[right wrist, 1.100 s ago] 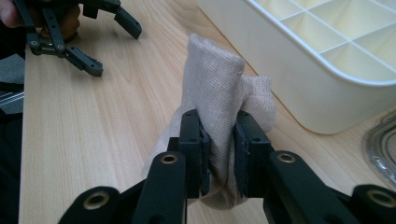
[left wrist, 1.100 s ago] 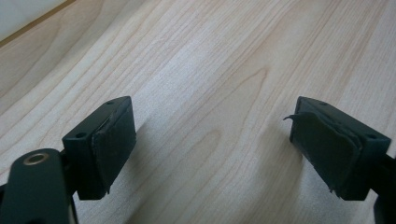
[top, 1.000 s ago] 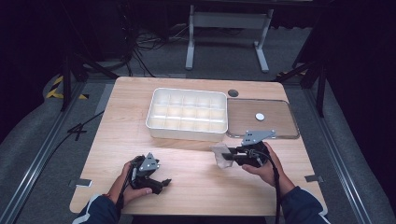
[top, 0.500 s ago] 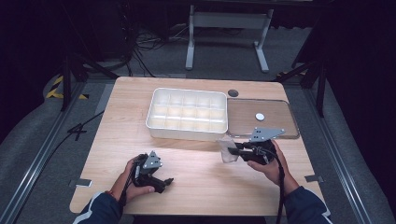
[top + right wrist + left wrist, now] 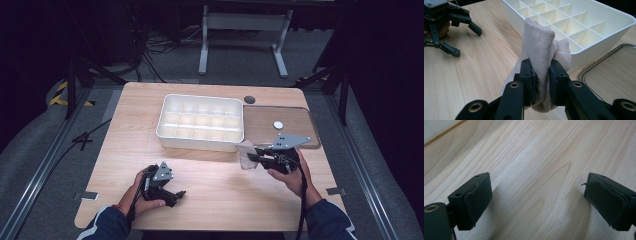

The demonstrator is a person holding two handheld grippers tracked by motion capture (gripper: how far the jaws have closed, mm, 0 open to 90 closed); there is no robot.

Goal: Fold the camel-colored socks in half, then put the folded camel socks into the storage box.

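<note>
On the wooden table, right gripper jaws pinch a beige sock; left gripper gapes empty.

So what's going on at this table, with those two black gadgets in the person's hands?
A person works at a wooden table with a hand-held gripper in each hand. The right gripper has its jaws clamped on a beige sock, held just in front of a white compartment tray. The tray's clear lid lies beside it. The left gripper rests near the table's front edge, jaws open and empty.
</note>
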